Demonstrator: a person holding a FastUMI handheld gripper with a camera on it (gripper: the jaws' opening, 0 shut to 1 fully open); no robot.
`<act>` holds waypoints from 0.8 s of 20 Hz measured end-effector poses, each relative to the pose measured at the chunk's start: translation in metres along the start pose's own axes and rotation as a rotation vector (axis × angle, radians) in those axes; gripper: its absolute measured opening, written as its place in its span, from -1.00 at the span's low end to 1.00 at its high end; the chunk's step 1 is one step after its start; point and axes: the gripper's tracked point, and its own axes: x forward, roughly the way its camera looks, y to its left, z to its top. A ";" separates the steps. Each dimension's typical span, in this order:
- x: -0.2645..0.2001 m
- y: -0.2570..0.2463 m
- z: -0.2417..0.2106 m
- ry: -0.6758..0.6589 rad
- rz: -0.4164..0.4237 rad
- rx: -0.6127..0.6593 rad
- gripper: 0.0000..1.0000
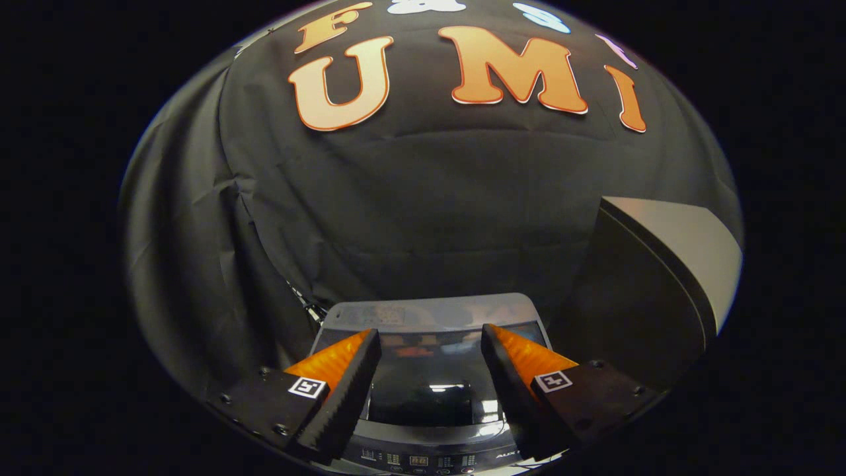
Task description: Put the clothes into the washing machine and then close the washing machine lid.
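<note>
Gripper view looks down on the washing machine (429, 316), its dark glass lid (429, 390) lying flat below the spread, empty gripper (431, 354). That lid looks stiff, slick, probably weighty; its near edge seems the best hold.

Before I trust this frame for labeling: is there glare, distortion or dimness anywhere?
Gripper view: booth dim, black cloth wall swallowing light; bright glare spot on the washing machine lid, whose dark glass mirrors the scene; fisheye bends the cloth and the grey panel beside the machine; the open gripper looks sharp, holding nothing.
</note>
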 end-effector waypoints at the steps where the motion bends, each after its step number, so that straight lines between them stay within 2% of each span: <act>1: 0.002 -0.003 -0.010 0.020 0.000 0.005 0.97; 7: 0.006 -0.003 -0.052 0.112 0.005 -0.013 0.98; 9: 0.003 -0.001 -0.052 0.118 0.007 -0.009 0.98; 12: -0.015 0.003 -0.033 0.094 0.014 -0.010 0.97; 16: -0.058 0.009 0.026 -0.016 0.025 -0.033 0.97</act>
